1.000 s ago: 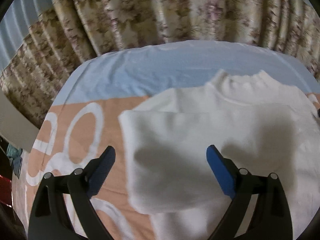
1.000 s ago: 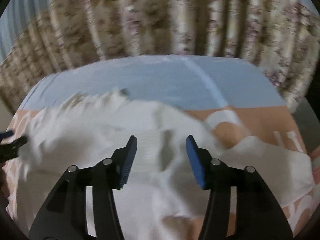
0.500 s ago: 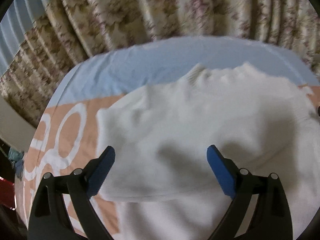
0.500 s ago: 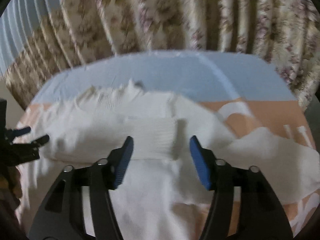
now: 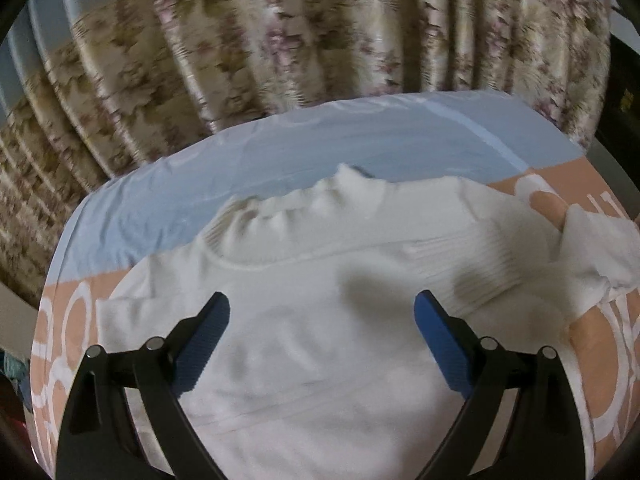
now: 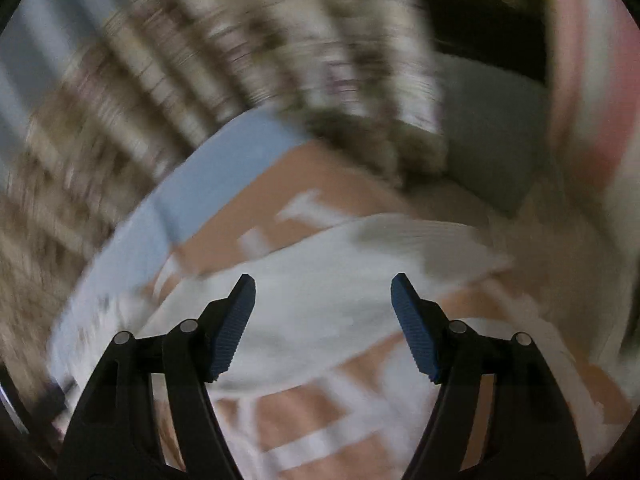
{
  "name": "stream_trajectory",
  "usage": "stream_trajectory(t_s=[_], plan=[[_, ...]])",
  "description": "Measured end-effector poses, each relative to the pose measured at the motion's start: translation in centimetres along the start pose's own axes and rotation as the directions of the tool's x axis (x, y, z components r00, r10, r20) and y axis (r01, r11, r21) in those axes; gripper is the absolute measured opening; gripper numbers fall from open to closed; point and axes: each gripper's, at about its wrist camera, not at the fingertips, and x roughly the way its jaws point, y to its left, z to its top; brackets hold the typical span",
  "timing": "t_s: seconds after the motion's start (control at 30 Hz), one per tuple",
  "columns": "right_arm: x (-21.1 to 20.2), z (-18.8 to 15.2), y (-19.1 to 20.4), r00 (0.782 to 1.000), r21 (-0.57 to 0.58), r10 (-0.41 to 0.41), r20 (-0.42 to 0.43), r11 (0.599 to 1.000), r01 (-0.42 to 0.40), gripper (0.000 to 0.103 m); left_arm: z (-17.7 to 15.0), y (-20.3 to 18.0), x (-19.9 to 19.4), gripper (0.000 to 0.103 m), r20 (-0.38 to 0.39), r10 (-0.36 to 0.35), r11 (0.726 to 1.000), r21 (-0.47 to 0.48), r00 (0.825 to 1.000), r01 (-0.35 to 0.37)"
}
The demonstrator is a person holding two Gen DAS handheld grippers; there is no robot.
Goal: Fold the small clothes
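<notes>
A white knit sweater (image 5: 320, 300) lies flat on the bed, collar toward the curtains, its left sleeve folded across the chest. Its right sleeve (image 5: 592, 240) stretches out to the right. My left gripper (image 5: 322, 312) is open and empty, hovering over the sweater's body. In the blurred right wrist view, my right gripper (image 6: 323, 292) is open and empty above the outstretched white sleeve (image 6: 360, 264).
The bed has a blue sheet (image 5: 280, 152) at the far side and a peach cover with white shapes (image 5: 68, 320). Floral curtains (image 5: 320, 32) hang behind the bed. A pale pillow-like shape (image 6: 492, 120) shows in the right wrist view.
My left gripper has shifted right over the sweater. My right gripper has swung quickly right, from the sweater's chest to the outstretched sleeve, and its jaws have opened wider.
</notes>
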Motion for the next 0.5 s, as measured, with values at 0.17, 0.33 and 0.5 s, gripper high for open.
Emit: stream_trajectory(t_s=[0.17,0.33,0.5], plan=[[-0.2,0.4,-7.2,0.998,0.316,0.056,-0.008,0.948,-0.051,0.066,0.6,-1.5,0.1,0.094,0.006,-0.003,0.999,0.033,1.000,0.002],[0.7,-0.2,-8.6,0.998,0.410,0.062,-0.019,0.911,-0.049,0.057,0.7,-1.5,0.1,0.094,0.013,0.017,0.998,0.053,1.000,-0.018],[2.6,0.8,-7.7,0.999,0.362,0.041,-0.025,0.932,-0.029,0.041,0.4,-0.4,0.0,0.094,0.009,0.038,0.999,0.038,0.999,-0.038]])
